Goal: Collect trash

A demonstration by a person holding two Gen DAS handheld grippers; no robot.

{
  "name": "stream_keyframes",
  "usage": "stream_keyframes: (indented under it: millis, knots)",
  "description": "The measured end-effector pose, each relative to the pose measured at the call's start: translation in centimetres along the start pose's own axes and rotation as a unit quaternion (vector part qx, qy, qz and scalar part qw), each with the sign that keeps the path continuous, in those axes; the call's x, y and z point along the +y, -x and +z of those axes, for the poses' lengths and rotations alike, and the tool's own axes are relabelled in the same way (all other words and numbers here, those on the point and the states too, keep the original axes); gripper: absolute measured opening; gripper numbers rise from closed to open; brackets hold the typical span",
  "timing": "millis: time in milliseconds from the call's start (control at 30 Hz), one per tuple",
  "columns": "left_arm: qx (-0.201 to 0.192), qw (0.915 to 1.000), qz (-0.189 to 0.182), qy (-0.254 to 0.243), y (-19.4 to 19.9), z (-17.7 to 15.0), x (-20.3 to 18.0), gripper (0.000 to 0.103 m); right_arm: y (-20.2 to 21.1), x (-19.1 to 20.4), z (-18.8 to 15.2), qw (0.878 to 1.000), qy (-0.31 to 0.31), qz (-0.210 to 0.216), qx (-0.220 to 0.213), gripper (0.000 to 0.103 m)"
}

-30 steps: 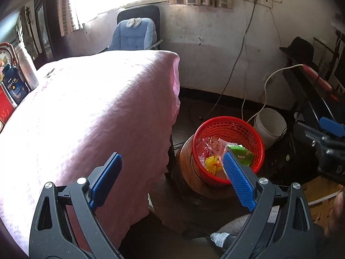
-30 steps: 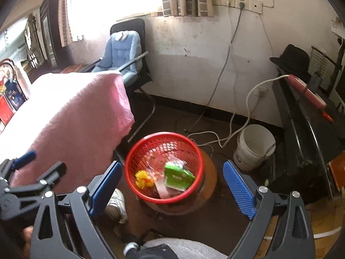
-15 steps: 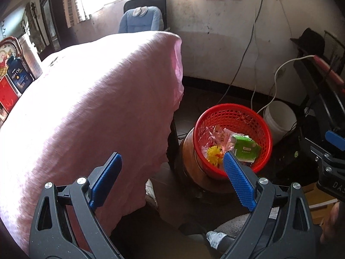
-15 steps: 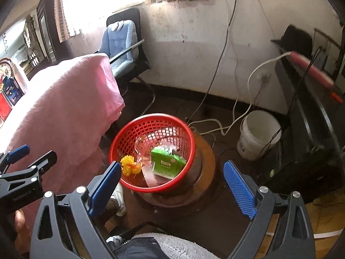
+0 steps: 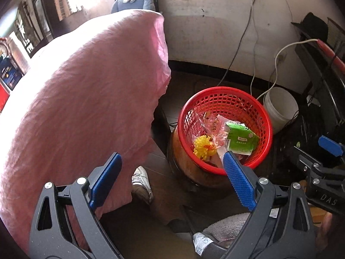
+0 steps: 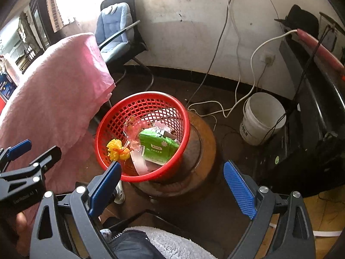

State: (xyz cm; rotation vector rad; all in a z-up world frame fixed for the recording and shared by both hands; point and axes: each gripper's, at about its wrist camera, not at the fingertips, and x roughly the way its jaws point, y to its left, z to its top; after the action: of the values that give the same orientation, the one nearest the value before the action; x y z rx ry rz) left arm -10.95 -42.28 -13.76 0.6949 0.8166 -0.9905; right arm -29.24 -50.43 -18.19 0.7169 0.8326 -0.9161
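A red mesh basket [image 5: 224, 95] [image 6: 151, 99] stands on a round wooden stool [image 6: 202, 146] beside a pink-covered table [image 5: 75, 90] [image 6: 54, 90]. Inside it lie a green tissue packet [image 5: 240, 139] [image 6: 158, 145], a yellow pompom [image 5: 202, 147] [image 6: 116, 150] and clear plastic wrappers [image 5: 212, 125] [image 6: 134, 129]. My left gripper [image 5: 172, 180] is open and empty, held above the floor between table and basket. Open and empty too, my right gripper [image 6: 171, 185] hovers over the stool's near side. Each gripper shows at the edge of the other's view.
A white bucket [image 5: 280, 108] [image 6: 262, 116] sits on the floor by the wall with cables trailing around it. A blue padded chair [image 6: 116, 23] stands behind the table. A dark desk [image 6: 312, 82] runs along the right. A white shoe [image 5: 141, 181] rests under the table edge.
Both views have dipped downward and closer to the basket, which now sits nearer the fingertips. Both grippers stay open and empty.
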Motion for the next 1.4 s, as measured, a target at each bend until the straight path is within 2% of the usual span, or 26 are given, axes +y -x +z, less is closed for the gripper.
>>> stream_keyframes:
  millis: [300, 600, 833, 1400]
  knots:
    - [-0.019, 0.9996, 0.006, -0.021, 0.12, -0.02, -0.99, 0.091, 0.02, 0.50, 0.14, 1.000, 0.007, -0.001, -0.003, 0.094]
    - [-0.014, 0.9999, 0.002, -0.008, 0.35, 0.19, -0.40, 0.091, 0.04, 0.56, 0.19, 1.000, 0.007, 0.000, -0.002, 0.094]
    - [-0.016, 0.9997, 0.006, -0.020, 0.38, 0.15, -0.92, 0.091, 0.00, 0.66, 0.20, 1.000, 0.007, 0.000, -0.002, 0.094]
    - [-0.014, 0.9998, 0.000, -0.011, 0.52, 0.54, -0.77, 0.093, 0.09, 0.81, 0.22, 1.000, 0.008, 0.002, -0.001, 0.094]
